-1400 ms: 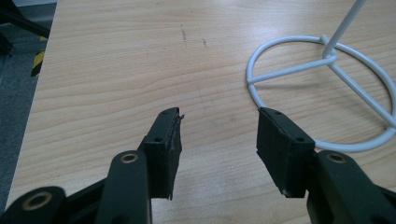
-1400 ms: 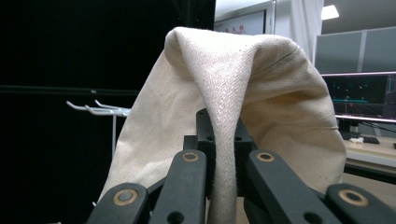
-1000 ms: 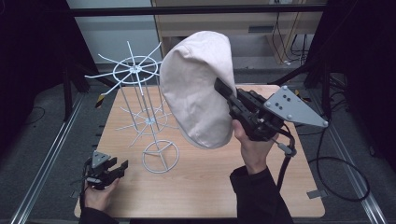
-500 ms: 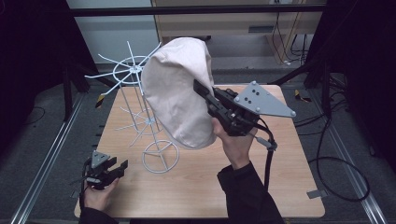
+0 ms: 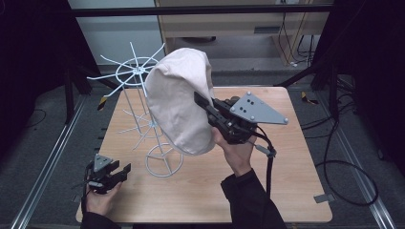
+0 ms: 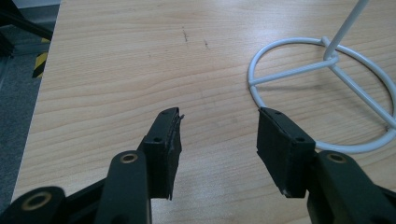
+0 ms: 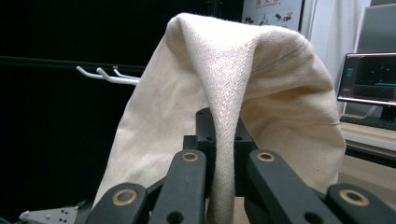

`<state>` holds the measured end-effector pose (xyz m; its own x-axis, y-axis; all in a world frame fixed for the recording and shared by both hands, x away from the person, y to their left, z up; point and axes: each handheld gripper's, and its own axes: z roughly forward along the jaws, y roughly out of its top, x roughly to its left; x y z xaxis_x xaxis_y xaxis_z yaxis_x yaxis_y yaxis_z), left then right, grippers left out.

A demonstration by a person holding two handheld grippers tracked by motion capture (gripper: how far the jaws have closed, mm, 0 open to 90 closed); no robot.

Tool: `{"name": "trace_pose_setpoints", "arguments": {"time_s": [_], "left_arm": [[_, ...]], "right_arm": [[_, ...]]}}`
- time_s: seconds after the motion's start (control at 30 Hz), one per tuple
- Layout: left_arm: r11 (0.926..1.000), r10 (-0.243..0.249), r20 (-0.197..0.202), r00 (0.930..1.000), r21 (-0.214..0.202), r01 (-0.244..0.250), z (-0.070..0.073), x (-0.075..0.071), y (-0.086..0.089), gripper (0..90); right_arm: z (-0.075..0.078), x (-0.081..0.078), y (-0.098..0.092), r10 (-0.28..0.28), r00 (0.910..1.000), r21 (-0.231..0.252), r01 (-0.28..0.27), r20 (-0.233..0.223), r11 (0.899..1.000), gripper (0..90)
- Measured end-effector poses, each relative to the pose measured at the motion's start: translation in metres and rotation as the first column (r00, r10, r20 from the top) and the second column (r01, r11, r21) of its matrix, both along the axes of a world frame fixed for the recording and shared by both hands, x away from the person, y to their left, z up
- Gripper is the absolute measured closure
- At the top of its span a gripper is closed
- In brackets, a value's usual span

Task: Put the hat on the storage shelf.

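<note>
The right gripper is clamped on a fold of a cream, coarse-woven cloth bag, which hangs in a rounded dome above the light wooden table. In the right gripper view the twill ridge of the bag is pinched between the black jaws. At the bag's nine o'clock stands a white wire rack with radiating spokes on a ring base. The left gripper, at the table's seven o'clock corner, rests with its jaws apart, nothing between them.
</note>
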<state>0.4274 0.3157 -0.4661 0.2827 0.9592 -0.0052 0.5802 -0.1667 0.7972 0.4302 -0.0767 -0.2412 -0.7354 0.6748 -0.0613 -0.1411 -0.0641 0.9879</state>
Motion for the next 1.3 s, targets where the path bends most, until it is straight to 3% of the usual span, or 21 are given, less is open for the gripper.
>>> {"name": "trace_pose_setpoints", "arguments": {"time_s": [0.73,1.3], "left_arm": [[1.0,-0.002,-0.001,1.0,0.003,0.002,0.0,0.0,0.0,49.5],[1.0,-0.002,-0.002,1.0,0.004,0.002,0.0,0.0,0.0,49.4]], "right_arm": [[-0.024,0.006,0.002,0.01,0.9962,-0.095,-0.018,-0.086,0.995,85.2],[-0.036,0.015,0.011,-0.011,0.9922,-0.143,-0.007,-0.124,0.99,79.7]]}}
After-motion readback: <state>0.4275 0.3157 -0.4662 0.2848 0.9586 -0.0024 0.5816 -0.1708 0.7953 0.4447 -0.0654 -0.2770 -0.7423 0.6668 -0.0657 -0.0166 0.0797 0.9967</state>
